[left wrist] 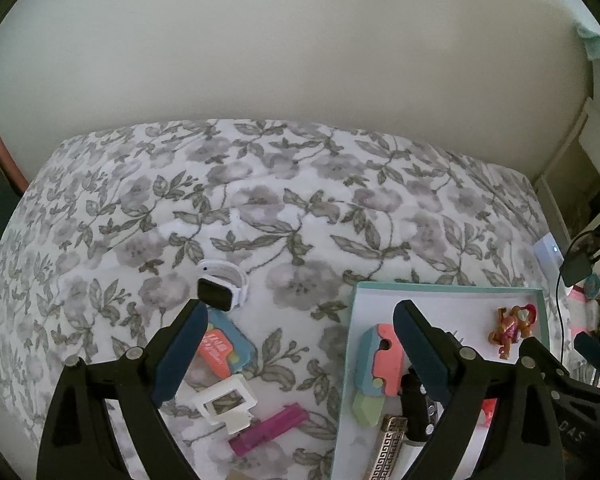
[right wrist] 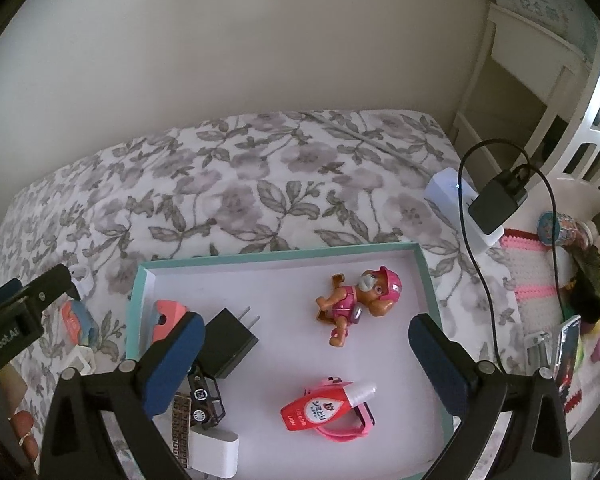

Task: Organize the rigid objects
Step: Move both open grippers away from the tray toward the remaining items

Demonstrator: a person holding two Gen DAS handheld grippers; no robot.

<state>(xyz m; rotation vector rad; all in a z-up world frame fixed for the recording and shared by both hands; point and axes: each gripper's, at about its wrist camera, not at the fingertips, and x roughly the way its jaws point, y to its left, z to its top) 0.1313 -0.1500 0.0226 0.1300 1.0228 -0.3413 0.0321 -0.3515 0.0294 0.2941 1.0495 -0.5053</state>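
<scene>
Inside one teal-rimmed tray (right wrist: 140,280): one pup figurine (right wrist: 360,300), one black plug adapter (right wrist: 230,344), one toy car (right wrist: 206,404), one red-and-white tube (right wrist: 324,410), one pink band (right wrist: 348,430), one white block (right wrist: 214,450), one patterned strap (right wrist: 182,432), one coral-and-blue folding toy (left wrist: 380,368). On the floral bedspread (left wrist: 260,200): one white smartwatch (left wrist: 222,288), one orange-and-blue packet (left wrist: 224,350), one white frame piece (left wrist: 226,402), one magenta bar (left wrist: 270,430). Two grippers in all: left gripper (left wrist: 296,350), right gripper (right wrist: 306,364).

Dim, flat indoor light with soft shadows; both fisheye views bend strongly at the dark-vignetted edges and look slightly soft
</scene>
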